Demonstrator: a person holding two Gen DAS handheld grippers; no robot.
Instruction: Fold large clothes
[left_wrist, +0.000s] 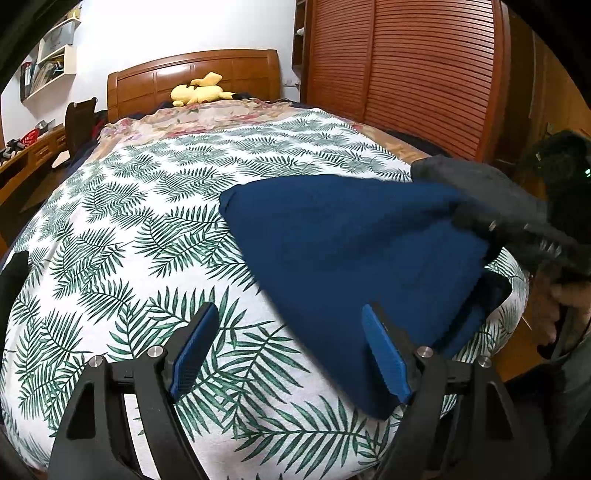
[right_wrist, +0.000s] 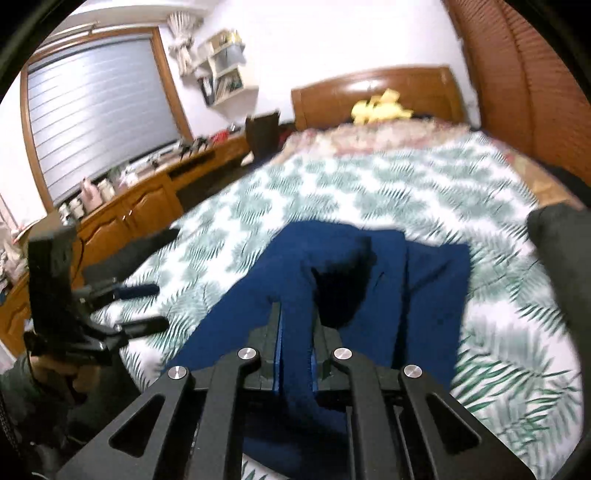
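Note:
A dark blue garment (left_wrist: 351, 240) lies on the right part of the bed, one side lifted into a sloping fold. My right gripper (right_wrist: 295, 314) is shut on a bunched strip of this blue garment (right_wrist: 424, 288), which runs between its blue pads. In the left wrist view the right gripper (left_wrist: 476, 218) comes in from the right at the garment's raised edge. My left gripper (left_wrist: 290, 308) hovers open over the bedspread with nothing between its fingers, its right finger just over the garment's near corner. It also shows as the left gripper (right_wrist: 155, 306) at the left.
The bed (left_wrist: 147, 221) has a white spread with green leaf print. A yellow plush toy (left_wrist: 199, 92) lies by the wooden headboard. A slatted wooden wardrobe (left_wrist: 406, 74) stands right. A desk (right_wrist: 147, 199) and a chair (left_wrist: 79, 122) stand left. A dark grey cloth-like shape (right_wrist: 561, 251) sits at the right bed edge.

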